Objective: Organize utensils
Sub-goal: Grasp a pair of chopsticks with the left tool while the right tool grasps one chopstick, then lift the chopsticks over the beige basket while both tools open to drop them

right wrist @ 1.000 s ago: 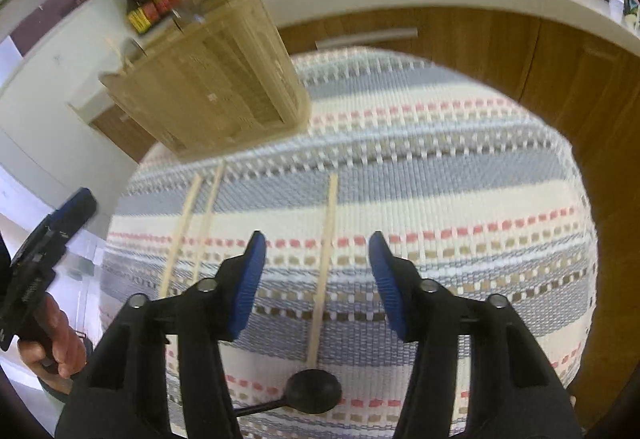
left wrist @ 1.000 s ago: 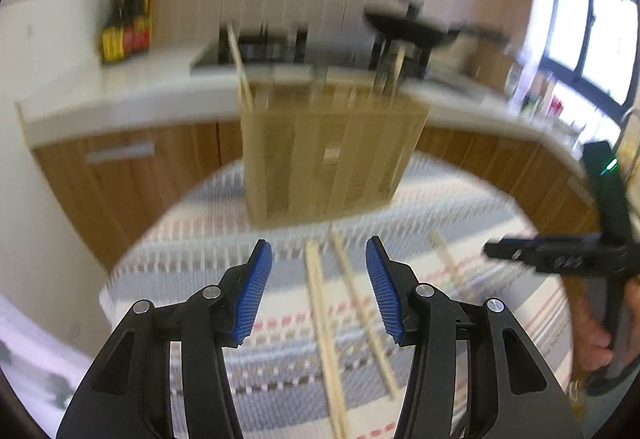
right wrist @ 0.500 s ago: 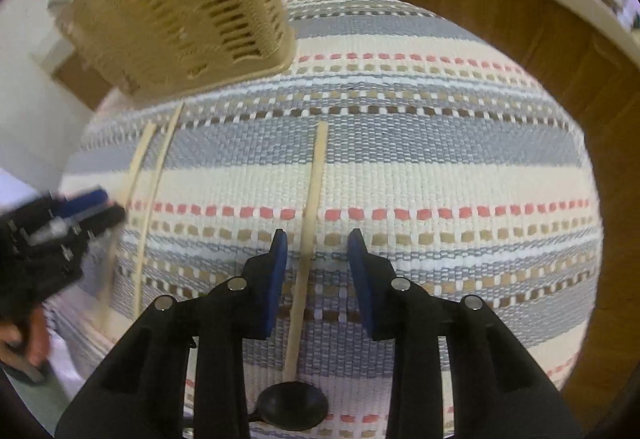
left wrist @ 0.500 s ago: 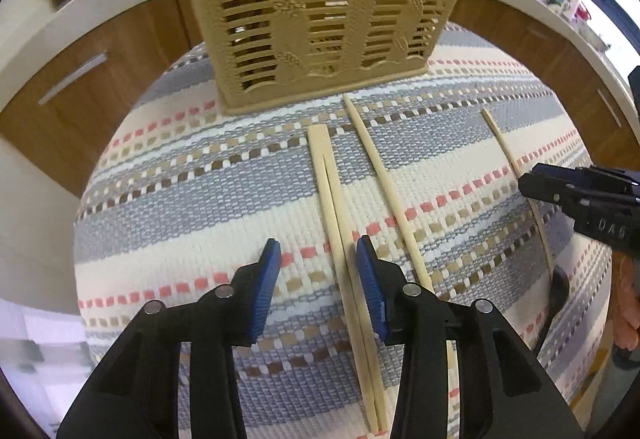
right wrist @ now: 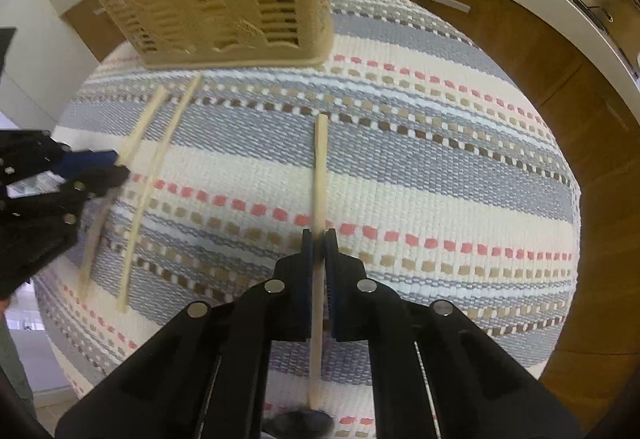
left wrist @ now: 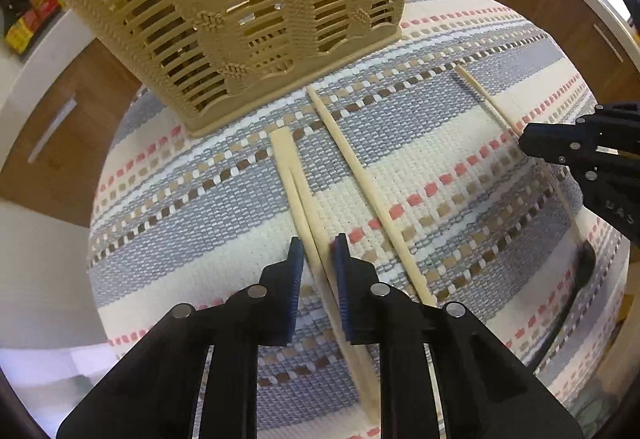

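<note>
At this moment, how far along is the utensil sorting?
Early. Whether the basket holds anything yet is unclear. In hand: the right gripper is shut on a single chopstick; the left gripper straddles a chopstick pair, narrowly open. Left: a loose chopstick, and a black utensil at the mat edge.

My left gripper (left wrist: 318,251) is down on the striped cloth (left wrist: 200,215), blue pads either side of a pair of chopsticks (left wrist: 294,179) lying side by side, a narrow gap showing, not clamped. A single chopstick (left wrist: 360,175) lies just right of the pair, angled toward the basket (left wrist: 240,11). The basket is tan slatted plastic, upright at the far edge of the cloth. My right gripper (right wrist: 319,239) has its pads pressed onto a pale wooden handle (right wrist: 320,167) that runs straight ahead, with a dark rounded end (right wrist: 300,421) below my fingers, too blurred to identify.
</note>
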Demonstrator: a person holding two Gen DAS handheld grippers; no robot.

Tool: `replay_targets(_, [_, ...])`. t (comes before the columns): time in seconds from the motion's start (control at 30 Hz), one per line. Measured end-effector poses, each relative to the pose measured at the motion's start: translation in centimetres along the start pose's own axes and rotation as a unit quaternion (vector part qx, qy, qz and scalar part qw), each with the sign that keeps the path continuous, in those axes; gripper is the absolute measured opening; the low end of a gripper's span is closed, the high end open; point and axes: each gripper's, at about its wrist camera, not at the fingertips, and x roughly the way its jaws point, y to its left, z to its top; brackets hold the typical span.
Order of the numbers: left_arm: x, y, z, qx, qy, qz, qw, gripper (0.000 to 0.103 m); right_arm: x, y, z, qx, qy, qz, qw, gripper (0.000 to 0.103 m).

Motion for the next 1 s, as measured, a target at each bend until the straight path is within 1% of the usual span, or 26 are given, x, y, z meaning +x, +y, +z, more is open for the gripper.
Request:
replay_targets(0.1, [-0.3,0.3,-0.4,-0.022,-0.02,-0.013,0.9995,0.011,-1.7,-0.2,0.0,0.002,-0.029,0.012,1.0,0.004])
replay_targets(0.13, [-0.9,0.8,-0.7,-0.033,-0.041,-0.023,0.9984,0.011,-2.2,-0.4,0.0,0.003,-0.036,0.016,0.999,0.004])
replay_targets(0.23, [-2.9,2.1,-1.8,-0.062,-0.082,-0.04,0.9939,0.01,-4.1,-0.6,-0.1,-0.001,-0.069,0.034,0.997,0.004])
replay_targets(0.27, [-4.2,2.6,-2.2,-0.073,-0.107,-0.049,0.9903,0.01,-4.9,-0.7,-0.2,-0.002,-0.083,0.037,0.996,0.004])
replay_targets(0.3, [-5.0,2.8,-2.3,-0.078,-0.122,-0.054,0.988,0.01,-5.7,-0.7,-0.2,-0.003,-0.098,0.04,0.994,0.004])
replay_targets(0.37, [-7.7,3.6,-3.0,-0.088,-0.177,-0.075,0.9775,0.01,-7.2,-0.7,-0.3,-0.005,-0.125,0.05,0.991,0.004])
replay_targets(0.43, [-10.6,4.5,-3.7,-0.093,-0.236,-0.116,0.9602,0.01,-9.0,-0.5,-0.3,-0.012,-0.162,0.055,0.985,0.004])
replay_targets(0.53, [-13.5,5.5,-4.4,-0.102,-0.291,-0.122,0.9433,0.01,-11.6,0.4,-0.2,-0.037,-0.213,0.046,0.975,0.004])
replay_targets(0.6, [-15.6,6.1,-4.8,-0.109,-0.331,-0.123,0.9292,0.01,-13.1,0.6,0.2,-0.042,-0.235,0.048,0.97,0.004])
replay_targets(0.63, [-16.8,6.5,-4.9,-0.112,-0.352,-0.119,0.9215,0.01,-13.6,0.5,0.6,-0.043,-0.243,0.049,0.968,0.004])
replay_targets(0.67, [-17.5,5.7,-3.9,-0.114,-0.368,-0.111,0.916,0.01,-14.4,0.5,1.0,-0.044,-0.257,0.051,0.964,0.004])
replay_targets(0.73, [-18.8,5.1,-1.9,-0.115,-0.391,-0.1,0.9076,0.01,-16.3,0.6,2.0,-0.044,-0.292,0.054,0.954,0.004])
replay_targets(0.83, [-21.6,5.2,-1.0,-0.116,-0.436,-0.076,0.8893,0.01,-18.0,0.4,3.6,-0.037,-0.323,0.052,0.944,0.004])
replay_targets(0.9, [-23.0,4.8,-0.3,-0.118,-0.456,-0.065,0.8797,0.01,-19.1,-0.3,5.1,-0.028,-0.348,0.063,0.935,0.004])
replay_targets(0.93, [-23.4,5.1,0.2,-0.121,-0.469,-0.056,0.8731,0.01,-19.3,-0.5,5.6,-0.027,-0.358,0.067,0.931,0.004])
replay_targets(0.97, [-23.5,5.0,0.5,-0.122,-0.476,-0.051,0.8697,0.01,-19.8,-0.8,5.9,-0.027,-0.381,0.072,0.921,0.004])
replay_targets(1.0, [-23.6,5.3,0.9,-0.122,-0.489,-0.044,0.8627,0.01,-20.3,-0.9,6.2,-0.028,-0.402,0.07,0.913,0.004])
